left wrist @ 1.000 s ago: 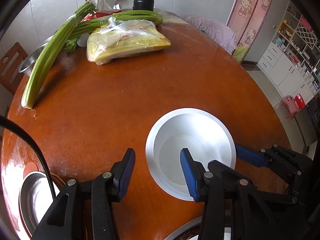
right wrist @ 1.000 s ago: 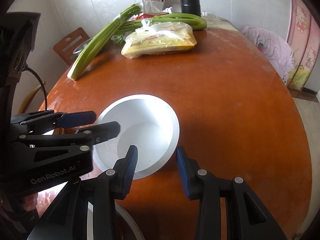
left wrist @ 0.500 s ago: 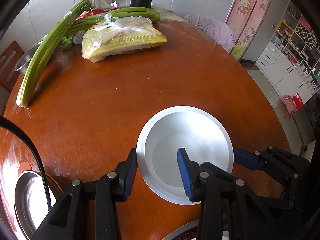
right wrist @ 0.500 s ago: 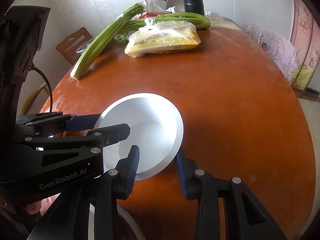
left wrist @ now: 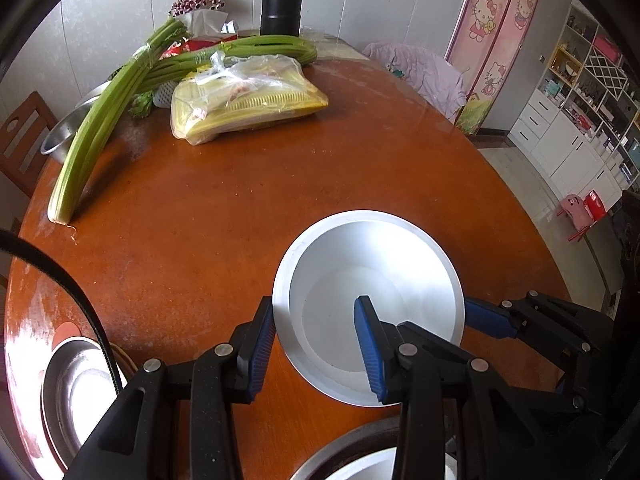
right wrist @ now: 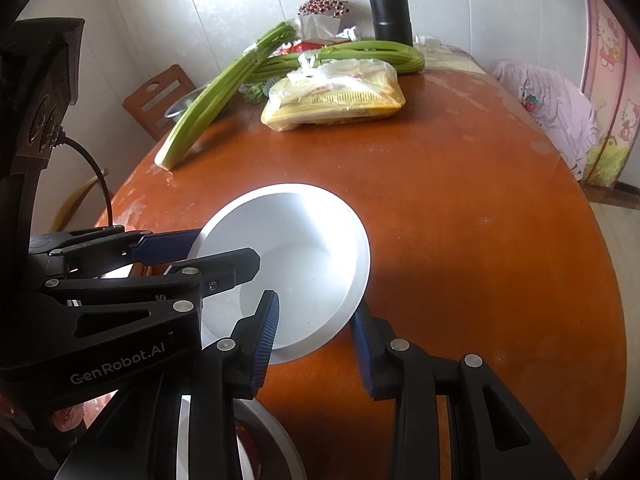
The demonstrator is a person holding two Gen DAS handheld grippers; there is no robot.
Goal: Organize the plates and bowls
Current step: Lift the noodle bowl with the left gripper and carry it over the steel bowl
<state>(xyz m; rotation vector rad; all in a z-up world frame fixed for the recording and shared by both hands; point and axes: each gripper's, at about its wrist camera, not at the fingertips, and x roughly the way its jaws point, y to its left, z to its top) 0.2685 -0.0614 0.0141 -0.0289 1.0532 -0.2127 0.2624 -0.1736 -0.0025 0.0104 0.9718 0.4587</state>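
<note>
Seemingly both tongs [left wrist: 316,344] straddle the bowl's [left wrist: 372,280] rim.

We see only part of the steel bowl [left wrist: 76,392] at the left edge, a cable across it, and the dish [left wrist: 372,460] at the bottom edge is cut off. The far basin [left wrist: 68,128] lies half hidden under the celery [left wrist: 108,112]; the shelf items [left wrist: 592,80] are too small to tell
</note>
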